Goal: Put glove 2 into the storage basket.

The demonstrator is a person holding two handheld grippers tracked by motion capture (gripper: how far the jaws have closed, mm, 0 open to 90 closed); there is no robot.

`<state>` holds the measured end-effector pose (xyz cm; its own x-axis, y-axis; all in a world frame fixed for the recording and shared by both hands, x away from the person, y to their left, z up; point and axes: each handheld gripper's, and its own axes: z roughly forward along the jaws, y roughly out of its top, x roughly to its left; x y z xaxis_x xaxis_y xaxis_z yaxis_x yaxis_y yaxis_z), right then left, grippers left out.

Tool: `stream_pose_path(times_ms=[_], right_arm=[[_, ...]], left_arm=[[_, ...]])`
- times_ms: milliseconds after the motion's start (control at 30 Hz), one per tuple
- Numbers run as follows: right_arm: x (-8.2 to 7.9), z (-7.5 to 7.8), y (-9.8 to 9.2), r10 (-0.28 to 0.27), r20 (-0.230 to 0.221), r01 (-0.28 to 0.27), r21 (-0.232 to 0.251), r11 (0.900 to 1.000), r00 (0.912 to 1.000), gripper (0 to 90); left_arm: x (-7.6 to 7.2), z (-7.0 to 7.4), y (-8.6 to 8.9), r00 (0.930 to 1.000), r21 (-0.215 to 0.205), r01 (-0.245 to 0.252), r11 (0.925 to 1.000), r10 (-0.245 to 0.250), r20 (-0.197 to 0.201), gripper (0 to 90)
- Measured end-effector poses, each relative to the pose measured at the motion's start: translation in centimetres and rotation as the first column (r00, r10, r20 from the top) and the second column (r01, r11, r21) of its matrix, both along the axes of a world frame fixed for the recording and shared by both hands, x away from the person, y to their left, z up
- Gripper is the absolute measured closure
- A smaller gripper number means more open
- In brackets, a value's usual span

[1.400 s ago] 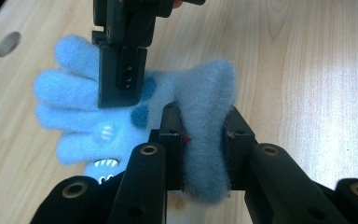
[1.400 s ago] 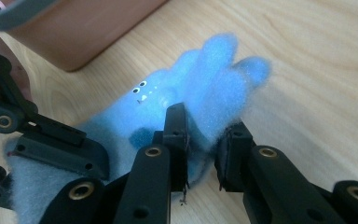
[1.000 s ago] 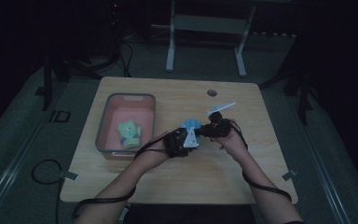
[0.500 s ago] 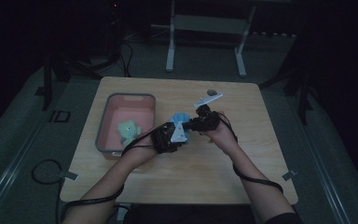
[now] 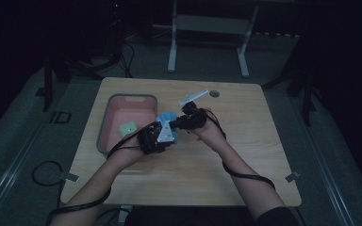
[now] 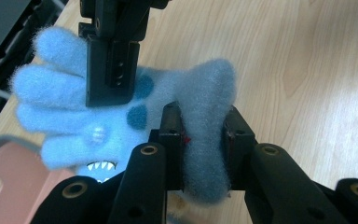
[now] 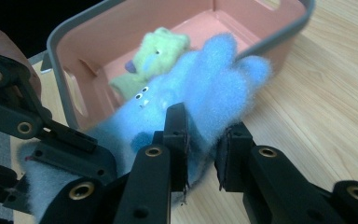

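Blue fleece, a small monster-faced glove [image 6: 121, 109] with dark spots and a toothed mouth, hangs between the two grippers just above the worktop [image 5: 245, 155]. The left gripper [image 6: 204, 135] has its jaws closed on the grey cuff end, the fabric bunched tight between the pads. The right gripper [image 7: 200, 140] pinches the glove's body below the stubby fingers; in the left gripper view its black jaw lies flat across the palm. Holding both ends this way appears to keep the limp fabric stretched and under control instead of letting it flop from a single grip.

Just beyond the right gripper's jaws sits the pink bin [image 7: 70, 32], grey-rimmed, with a green toy [image 7: 151, 58] lying inside. In the high view the glove [image 5: 166, 117] sits at the bin's near right edge, between the two hands, with the left gripper [image 5: 162, 134] beside the bin and the right gripper [image 5: 181, 122] on the side away from it. The position suggests, as a judgement only, that the glove is bound for the bin alongside the toy.

A white strip [image 5: 193, 98] lies on the worktop past the right gripper, apart from the glove.
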<state>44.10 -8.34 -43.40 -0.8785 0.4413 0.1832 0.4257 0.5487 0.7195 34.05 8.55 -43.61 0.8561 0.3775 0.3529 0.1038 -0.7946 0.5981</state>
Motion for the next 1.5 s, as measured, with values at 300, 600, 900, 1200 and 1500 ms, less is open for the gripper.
stream_pose_path(times_ms=[300,600,900,1200,1500], right_arm=[[0.3,0.3,3.4,0.042,0.005,-0.042,-0.004,0.999,0.9991,76.7],[0.6,0.6,6.9,0.085,0.004,-0.085,-0.012,0.996,0.9964,76.7],[0.7,0.4,10.4,0.119,0.003,-0.119,-0.007,0.993,0.9929,76.6],[1.0,-1.0,12.2,0.12,-0.03,-0.121,-0.011,0.993,0.9923,76.6],[1.9,-3.0,13.2,0.099,-0.06,-0.101,-0.036,0.994,0.9933,76.5]], left_arm=[[-0.2,0.2,2.6,0.9991,0.015,-0.042,0.999,0.042,-0.002,74.4],[-0.4,-0.3,5.4,0.9957,0.013,-0.092,0.9957,0.092,-0.013,74.3],[-0.6,-0.6,8.4,0.9901,0.018,-0.139,0.9901,0.139,-0.017,74.3],[-0.7,-1.7,9.6,0.986,0.037,-0.162,0.9861,0.163,-0.035,74.3],[0.1,-2.8,10.1,0.9801,0.056,-0.18,0.982,0.184,-0.074,74.2]])
